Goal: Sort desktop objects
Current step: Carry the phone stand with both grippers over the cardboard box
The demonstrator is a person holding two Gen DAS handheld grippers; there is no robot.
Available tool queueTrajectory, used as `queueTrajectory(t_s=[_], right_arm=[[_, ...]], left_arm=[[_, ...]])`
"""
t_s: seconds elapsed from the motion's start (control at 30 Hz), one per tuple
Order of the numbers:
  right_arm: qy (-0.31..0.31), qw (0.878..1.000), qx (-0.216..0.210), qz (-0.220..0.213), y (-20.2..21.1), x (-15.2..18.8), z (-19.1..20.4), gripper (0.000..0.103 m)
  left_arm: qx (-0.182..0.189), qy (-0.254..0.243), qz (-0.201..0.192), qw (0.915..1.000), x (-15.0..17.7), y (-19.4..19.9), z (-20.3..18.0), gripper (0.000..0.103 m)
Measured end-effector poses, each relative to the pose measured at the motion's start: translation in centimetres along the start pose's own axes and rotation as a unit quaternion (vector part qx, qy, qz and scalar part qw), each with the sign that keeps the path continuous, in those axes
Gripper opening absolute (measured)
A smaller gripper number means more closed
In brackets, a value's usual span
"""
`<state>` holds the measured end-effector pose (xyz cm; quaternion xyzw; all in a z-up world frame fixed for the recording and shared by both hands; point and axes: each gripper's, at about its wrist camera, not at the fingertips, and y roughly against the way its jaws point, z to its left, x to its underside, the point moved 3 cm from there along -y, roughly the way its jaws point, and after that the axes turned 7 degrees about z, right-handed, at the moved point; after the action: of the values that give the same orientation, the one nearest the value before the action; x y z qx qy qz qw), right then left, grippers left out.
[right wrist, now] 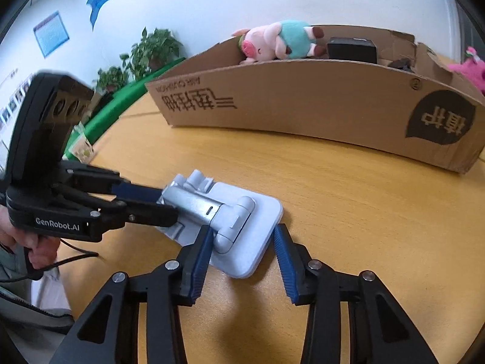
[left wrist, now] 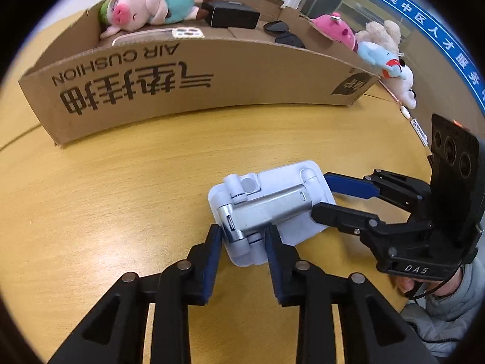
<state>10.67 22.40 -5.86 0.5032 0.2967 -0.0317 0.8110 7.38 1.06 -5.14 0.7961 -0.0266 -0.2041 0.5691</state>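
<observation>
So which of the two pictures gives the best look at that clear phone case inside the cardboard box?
The left wrist view. It looks down into the cardboard box, so the clear phone case shows lying beside the pig plush. In the right wrist view the box's front wall hides the case entirely; only the plush shows above it.

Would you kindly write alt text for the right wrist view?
A folded grey phone stand lies on a wooden table, with the right gripper open around its near end and the left gripper closed on its far end. Behind stands a cardboard box holding a plush pig.
</observation>
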Motion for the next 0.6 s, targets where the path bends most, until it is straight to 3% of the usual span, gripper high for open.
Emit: queueTrajectory(t_s=[0.3, 0.6], right_arm=[[0.003, 0.999, 0.010, -0.038, 2.6, -1.4, 1.1, 0.040], [0.033, 0.989, 0.037, -0.140, 9.5, -7.8, 2.9, 0.040]], left_arm=[[-0.003, -0.001, -0.058, 0.9983, -0.7, 4.3, -1.0, 0.028], [-0.017, -0.032, -0.157, 0.9869, -6.6, 11.0, -2.9, 0.028]])
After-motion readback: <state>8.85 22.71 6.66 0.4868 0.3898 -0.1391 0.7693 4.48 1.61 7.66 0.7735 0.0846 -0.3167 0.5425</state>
